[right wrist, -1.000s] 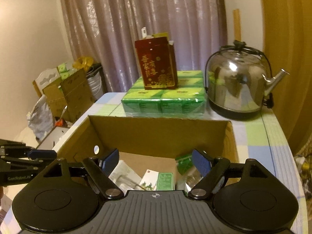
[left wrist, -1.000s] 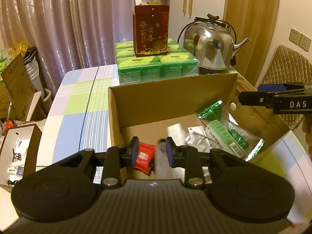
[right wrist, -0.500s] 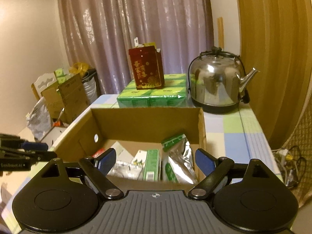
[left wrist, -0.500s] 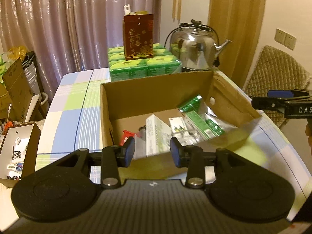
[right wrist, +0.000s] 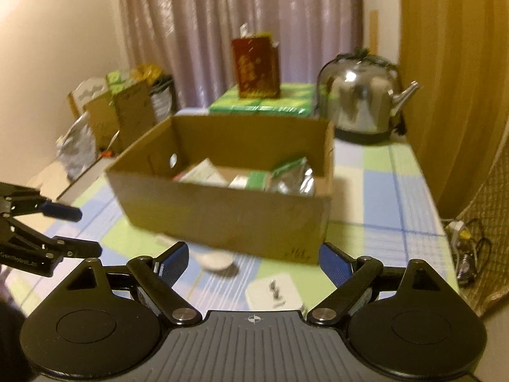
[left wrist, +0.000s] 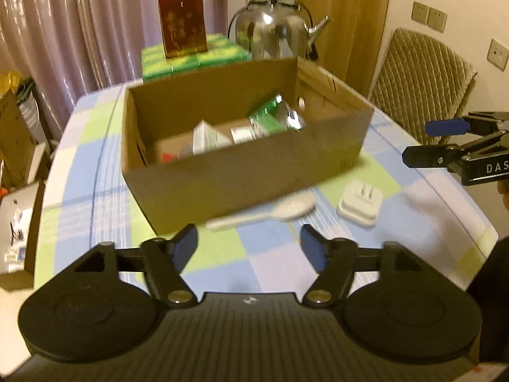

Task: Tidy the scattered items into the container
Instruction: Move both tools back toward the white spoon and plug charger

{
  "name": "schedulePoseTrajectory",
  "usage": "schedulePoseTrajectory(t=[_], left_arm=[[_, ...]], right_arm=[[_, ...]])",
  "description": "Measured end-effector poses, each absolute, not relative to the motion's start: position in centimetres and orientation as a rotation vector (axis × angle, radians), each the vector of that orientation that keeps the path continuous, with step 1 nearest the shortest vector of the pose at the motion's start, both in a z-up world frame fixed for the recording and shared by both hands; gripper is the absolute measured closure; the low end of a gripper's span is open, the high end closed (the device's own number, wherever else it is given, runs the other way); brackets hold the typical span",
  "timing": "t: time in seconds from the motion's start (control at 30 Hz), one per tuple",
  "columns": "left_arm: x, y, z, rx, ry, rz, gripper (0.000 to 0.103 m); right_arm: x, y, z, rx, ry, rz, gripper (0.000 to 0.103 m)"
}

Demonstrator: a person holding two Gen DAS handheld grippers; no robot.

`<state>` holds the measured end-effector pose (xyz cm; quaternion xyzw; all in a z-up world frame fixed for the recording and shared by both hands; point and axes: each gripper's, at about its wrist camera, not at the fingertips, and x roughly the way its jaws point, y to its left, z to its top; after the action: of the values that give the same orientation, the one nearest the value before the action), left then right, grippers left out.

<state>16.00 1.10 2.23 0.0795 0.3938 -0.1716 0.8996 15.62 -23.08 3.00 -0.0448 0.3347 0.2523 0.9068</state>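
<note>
I have both tools spread wide with nothing between the fingers: my left hand-held gripper (left wrist: 249,247) hangs above the checked tabletop (left wrist: 95,172), and my right hand-held gripper (right wrist: 253,262) does the same on its own side. The cardboard box (left wrist: 241,172) stands ahead of both, already holding several packets. Two loose things are left outside it. The white spoon (left wrist: 264,215) lies just ahead of my left fingers, close against the box's near wall; whether it touches I cannot tell through the blur. Its long axis runs across my view, handle toward my left finger, bowl toward the right and slightly farther away. The white plug adapter (left wrist: 359,205) sits ahead and to the right of the left tool, prongs up, just beside the spoon's bowl; from the right wrist it lies almost directly under that tool's open fingers (right wrist: 273,293). So I judge the spoon belongs to my left hand and the adapter to my right. Since the spoon lies crosswise, I would likely need to turn the left tool so its fingers close across the thin handle, not along it
</note>
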Motion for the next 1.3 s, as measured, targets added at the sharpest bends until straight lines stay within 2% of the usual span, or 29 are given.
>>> schedulePoseTrajectory(t=[0.07,0.37,0.43,0.47,0.67,1.1,1.3], left_arm=[[15.6,1.1,1.4,0.164,0.833,-0.339,0.018],[16.0,2.0,-1.6,0.165,0.910,-0.310,0.011],[16.2,2.2,-2.1,0.161,0.920,-0.306,0.011],[16.3,2.3,-2.3,0.155,0.924,-0.304,0.011],[17.2,3.1,-3.5,0.121,0.940,-0.288,0.011],[18.6,3.6,-5.2,0.055,0.959,-0.282,0.011],[18.8,3.5,-5.8,0.036,0.972,-0.285,0.011]], right_arm=[[15.4,-22.6,2.4,-0.132,0.700,0.550,0.017],[17.1,-19.7,-0.9,-0.297,0.730,0.661,0.017],[17.7,-19.1,-1.9,-0.338,0.738,0.683,0.019],[18.0,-19.0,-2.2,-0.353,0.740,0.695,0.024],[20.7,-17.0,-5.0,-0.414,0.766,0.761,0.037],[23.6,-13.6,-9.7,-0.504,0.796,0.854,0.048],[23.9,-13.3,-10.5,-0.469,0.813,0.859,0.064]])
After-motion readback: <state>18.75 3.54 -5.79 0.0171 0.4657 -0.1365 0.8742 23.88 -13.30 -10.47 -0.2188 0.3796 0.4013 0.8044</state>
